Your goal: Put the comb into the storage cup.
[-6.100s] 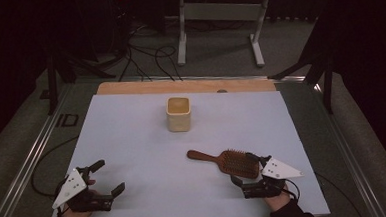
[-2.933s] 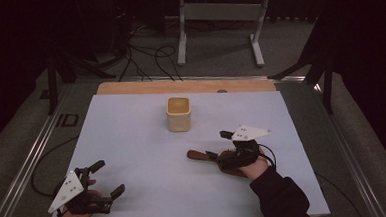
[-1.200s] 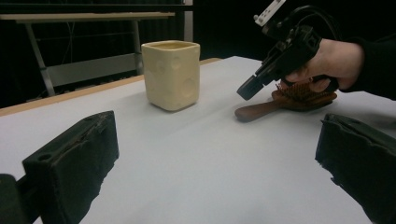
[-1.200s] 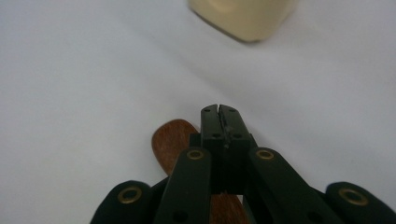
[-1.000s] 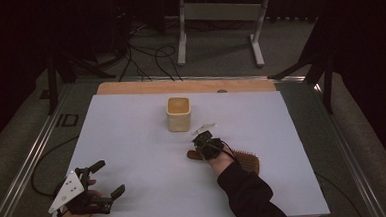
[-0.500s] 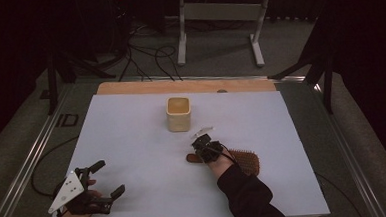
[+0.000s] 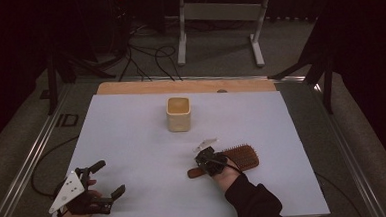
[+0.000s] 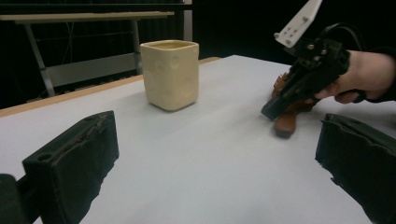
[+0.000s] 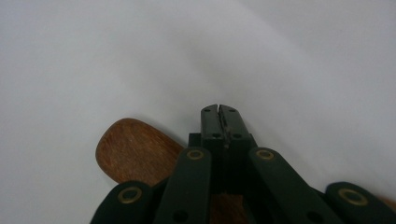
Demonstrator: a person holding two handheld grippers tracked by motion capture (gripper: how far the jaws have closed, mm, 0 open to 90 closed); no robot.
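In the high view, a wooden hairbrush (image 7: pixel 233 159) was seen lying on the white tabletop (image 7: pixel 132 141), near a cream square cup (image 7: pixel 178 114). The right hand-held gripper (image 7: pixel 206 160) was positioned over the brush handle. The left hand-held gripper (image 7: pixel 104 180) was held at the near left corner, jaws spread wide with nothing between them. In the left gripper view, the cup (image 8: pixel 170 74) was seen standing upright, well apart from the brush handle (image 8: pixel 285 123). In the right gripper view, the jaws of the right hand-held gripper (image 9: pixel 219 114) were seen pressed together above the handle (image 9: pixel 135 154); whether the handle was gripped could not be determined.
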